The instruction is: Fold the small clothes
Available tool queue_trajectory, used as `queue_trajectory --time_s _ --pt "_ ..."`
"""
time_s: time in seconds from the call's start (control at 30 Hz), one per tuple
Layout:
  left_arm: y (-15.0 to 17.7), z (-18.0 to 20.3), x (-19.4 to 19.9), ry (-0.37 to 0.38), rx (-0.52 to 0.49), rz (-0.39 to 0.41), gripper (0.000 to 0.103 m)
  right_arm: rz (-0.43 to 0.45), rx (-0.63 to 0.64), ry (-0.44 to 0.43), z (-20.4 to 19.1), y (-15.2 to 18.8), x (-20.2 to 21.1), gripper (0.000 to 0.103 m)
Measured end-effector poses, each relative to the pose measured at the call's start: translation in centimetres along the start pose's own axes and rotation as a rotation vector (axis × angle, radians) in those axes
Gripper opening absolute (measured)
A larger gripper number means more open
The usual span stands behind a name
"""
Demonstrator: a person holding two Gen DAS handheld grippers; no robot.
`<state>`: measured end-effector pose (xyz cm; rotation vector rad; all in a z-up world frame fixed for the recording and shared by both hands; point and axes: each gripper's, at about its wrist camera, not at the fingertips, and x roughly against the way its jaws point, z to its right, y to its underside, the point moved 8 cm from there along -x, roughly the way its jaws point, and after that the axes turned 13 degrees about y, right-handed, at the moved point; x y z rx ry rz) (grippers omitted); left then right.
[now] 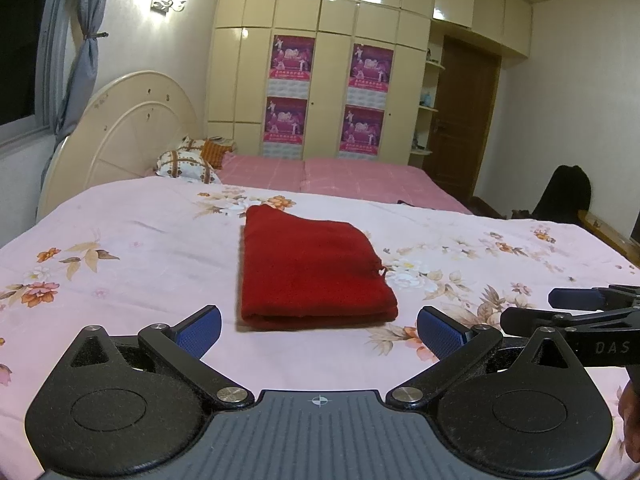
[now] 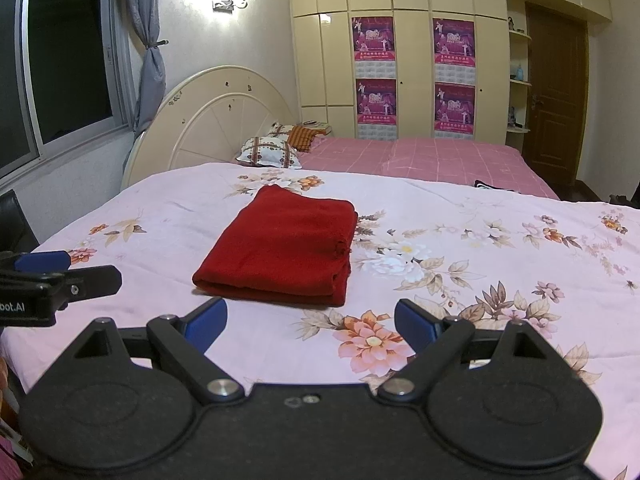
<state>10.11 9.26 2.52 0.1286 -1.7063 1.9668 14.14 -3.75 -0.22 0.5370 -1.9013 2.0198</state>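
Both claws hang released over the near edge of the bed, and I read that as a pause. On my left, the left gripper [image 1: 319, 326] stands wide, nothing between its pads, aimed at the red garment [image 1: 312, 266], which lies in a neat folded stack on the floral sheet [image 1: 120, 248]. Rightward, the right gripper [image 2: 311, 325] gapes empty too, just beside the stack's corner, so I judge the fold finished.
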Motion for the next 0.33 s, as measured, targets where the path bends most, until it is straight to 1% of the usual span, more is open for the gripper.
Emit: queue_trajectory --time_s 0.07,0.13,0.27,0.33 --pt "-0.05 0.01 -0.02 -0.003 0.0 0.006 0.103 0.0 0.0 0.001 -0.02 -0.01 0.0 0.09" --pt "-0.14 0.17 -0.1 0.019 -0.001 0.005 0.103 0.001 0.0 -0.001 -0.03 -0.03 0.01 0.09" --pt "-0.29 0.35 -0.09 0.022 -0.001 0.01 0.103 0.0 -0.001 -0.005 -0.11 -0.14 -0.18 0.09" --pt "-0.22 0.47 -0.26 0.021 0.0 0.0 0.103 -0.001 0.0 -0.008 -0.14 -0.17 -0.29 0.09"
